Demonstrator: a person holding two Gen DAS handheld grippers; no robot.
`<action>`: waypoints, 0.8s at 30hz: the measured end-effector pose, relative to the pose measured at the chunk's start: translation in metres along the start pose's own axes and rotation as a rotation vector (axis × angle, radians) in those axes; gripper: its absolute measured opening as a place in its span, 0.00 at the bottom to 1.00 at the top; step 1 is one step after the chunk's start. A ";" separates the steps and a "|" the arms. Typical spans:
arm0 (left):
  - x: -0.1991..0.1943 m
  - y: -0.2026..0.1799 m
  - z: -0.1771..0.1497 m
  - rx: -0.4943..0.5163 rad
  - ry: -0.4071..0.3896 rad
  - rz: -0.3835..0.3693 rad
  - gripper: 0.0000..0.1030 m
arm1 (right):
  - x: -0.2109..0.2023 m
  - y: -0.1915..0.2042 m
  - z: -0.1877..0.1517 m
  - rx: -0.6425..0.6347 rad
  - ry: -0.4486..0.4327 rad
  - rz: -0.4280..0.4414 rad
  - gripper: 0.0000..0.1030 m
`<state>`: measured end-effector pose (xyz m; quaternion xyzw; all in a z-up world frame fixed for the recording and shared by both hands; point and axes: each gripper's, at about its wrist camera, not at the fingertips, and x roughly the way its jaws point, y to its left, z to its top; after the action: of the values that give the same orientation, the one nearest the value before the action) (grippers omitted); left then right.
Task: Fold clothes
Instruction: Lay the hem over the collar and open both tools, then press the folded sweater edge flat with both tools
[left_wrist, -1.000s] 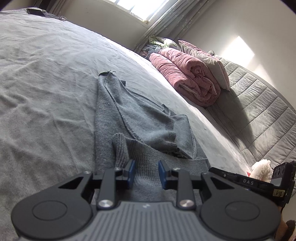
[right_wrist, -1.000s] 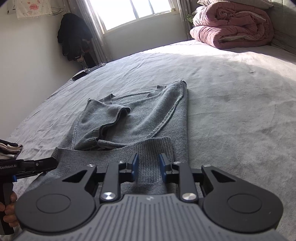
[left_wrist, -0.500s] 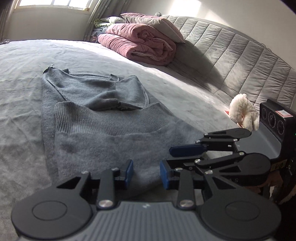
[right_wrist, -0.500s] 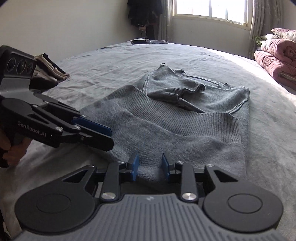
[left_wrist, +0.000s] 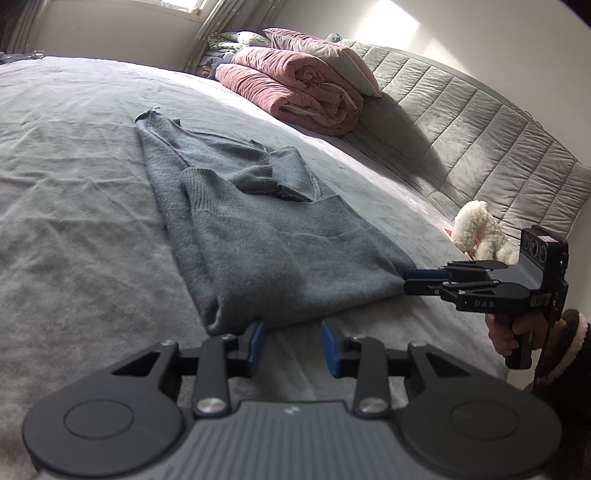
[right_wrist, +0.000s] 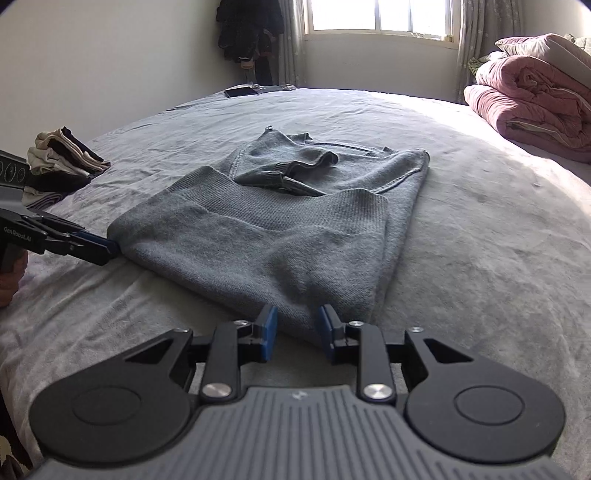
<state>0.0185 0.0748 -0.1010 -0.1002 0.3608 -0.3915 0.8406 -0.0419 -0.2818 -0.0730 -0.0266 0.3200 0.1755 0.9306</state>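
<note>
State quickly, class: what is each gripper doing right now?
Left gripper: open, at the sweater's near edge, holding nothing.
Right gripper: open, likewise empty.

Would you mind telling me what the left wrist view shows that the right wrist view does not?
Only the left wrist view shows the grey quilted headboard and the white plush toy. Only the right wrist view shows the stack of folded clothes, the window and dark hanging garments. Both show the grey knitted sweater on the grey bedspread and the pink rolled quilt.
</note>
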 end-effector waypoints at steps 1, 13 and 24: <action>-0.002 0.003 -0.001 -0.011 0.003 0.002 0.36 | -0.002 -0.003 -0.001 0.007 0.003 -0.009 0.28; -0.011 0.054 -0.007 -0.400 0.012 -0.147 0.44 | -0.016 -0.066 -0.015 0.430 0.076 0.071 0.40; 0.005 0.075 -0.016 -0.664 -0.051 -0.282 0.46 | 0.002 -0.095 -0.021 0.784 0.044 0.249 0.45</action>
<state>0.0537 0.1237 -0.1491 -0.4265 0.4299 -0.3622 0.7086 -0.0202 -0.3733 -0.0970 0.3650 0.3831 0.1509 0.8350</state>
